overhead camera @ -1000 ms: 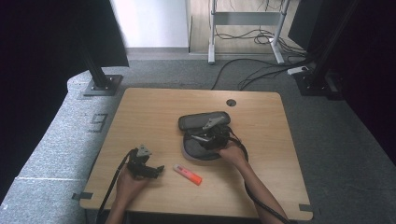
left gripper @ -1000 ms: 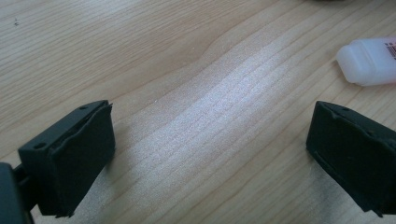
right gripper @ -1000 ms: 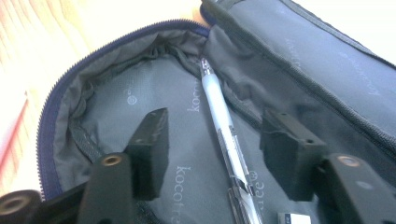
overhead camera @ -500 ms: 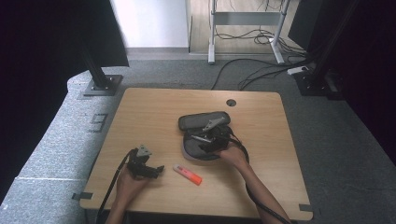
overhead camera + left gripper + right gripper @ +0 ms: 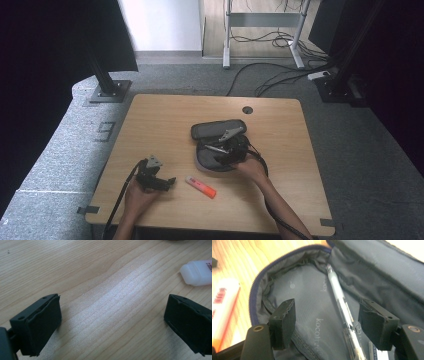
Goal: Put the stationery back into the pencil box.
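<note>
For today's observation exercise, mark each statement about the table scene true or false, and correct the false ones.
1. The pencil case lies open on the table. True.
2. The right gripper is clamped on the pen. False: its jaws stand apart above the case lining, having just been opening, and the pen lies loose between them.
3. The highlighter is inside the case. False: it lies on the table, between the two hands.
4. The left gripper is open, with bare wood between its jaws. True.
5. The left gripper rests on top of the case. False: it sits on the table at the near left, apart from the case.
</note>
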`<control>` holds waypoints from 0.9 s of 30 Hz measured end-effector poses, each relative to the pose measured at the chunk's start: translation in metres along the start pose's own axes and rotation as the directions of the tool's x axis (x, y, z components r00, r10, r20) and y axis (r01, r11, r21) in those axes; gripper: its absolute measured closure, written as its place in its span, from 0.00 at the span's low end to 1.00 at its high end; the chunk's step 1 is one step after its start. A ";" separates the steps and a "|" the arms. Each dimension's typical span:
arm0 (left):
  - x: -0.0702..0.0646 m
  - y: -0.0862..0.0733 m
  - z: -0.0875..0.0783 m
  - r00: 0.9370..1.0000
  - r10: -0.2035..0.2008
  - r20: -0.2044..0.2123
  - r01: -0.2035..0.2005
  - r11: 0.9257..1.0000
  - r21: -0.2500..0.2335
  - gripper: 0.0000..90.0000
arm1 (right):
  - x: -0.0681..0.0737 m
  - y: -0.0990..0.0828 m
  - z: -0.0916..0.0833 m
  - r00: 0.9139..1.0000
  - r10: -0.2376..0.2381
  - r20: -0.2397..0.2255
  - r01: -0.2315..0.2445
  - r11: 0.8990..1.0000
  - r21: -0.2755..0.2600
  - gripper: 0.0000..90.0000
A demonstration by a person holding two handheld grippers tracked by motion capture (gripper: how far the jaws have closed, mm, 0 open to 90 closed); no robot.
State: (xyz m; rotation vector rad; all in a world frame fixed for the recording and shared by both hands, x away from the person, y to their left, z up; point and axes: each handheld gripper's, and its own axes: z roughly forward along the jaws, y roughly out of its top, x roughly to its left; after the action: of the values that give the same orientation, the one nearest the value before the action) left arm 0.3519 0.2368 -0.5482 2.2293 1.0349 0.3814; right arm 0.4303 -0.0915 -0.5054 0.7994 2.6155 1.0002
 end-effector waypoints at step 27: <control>0.000 0.000 0.000 1.000 0.000 0.000 0.000 1.000 0.000 0.01 | -0.001 -0.031 -0.023 0.998 0.061 -0.007 -0.061 0.990 -0.127 0.33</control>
State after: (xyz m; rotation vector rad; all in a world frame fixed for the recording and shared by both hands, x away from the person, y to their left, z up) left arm 0.3518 0.2368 -0.5482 2.2295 1.0349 0.3818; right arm 0.4095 -0.1237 -0.5096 0.8521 2.5136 1.1719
